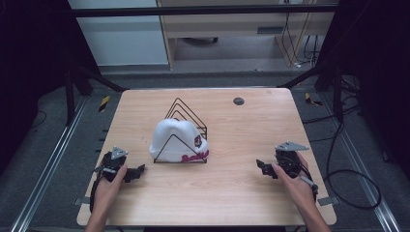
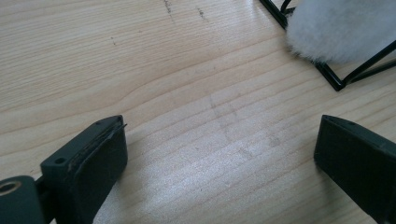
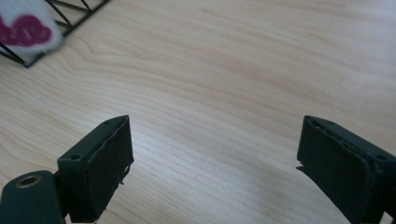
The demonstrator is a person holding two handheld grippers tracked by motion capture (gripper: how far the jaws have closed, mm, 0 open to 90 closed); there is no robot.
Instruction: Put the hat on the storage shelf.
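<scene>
Two grippers, left (image 1: 138, 171) and right (image 1: 263, 167), jaws spread, empty; white beanie (image 1: 176, 139) in wire rack (image 1: 186, 113) between, table (image 1: 217, 188) centre.

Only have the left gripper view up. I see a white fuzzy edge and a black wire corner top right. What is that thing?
Observer: A white beanie sitting in a black wire rack of triangular dividers, mid-table in the high view.
Operator: Any markings on it?
Observer: Yes, dark red lettering along the cuff, on the side facing the right gripper; the right gripper view catches it at its top left.
Operator: Right gripper state?
Observer: Jaws wide apart with bare table between them, nothing held.
Operator: Anything else on the table?
Observer: A small dark round disc near the far edge, beyond the rack.
</scene>
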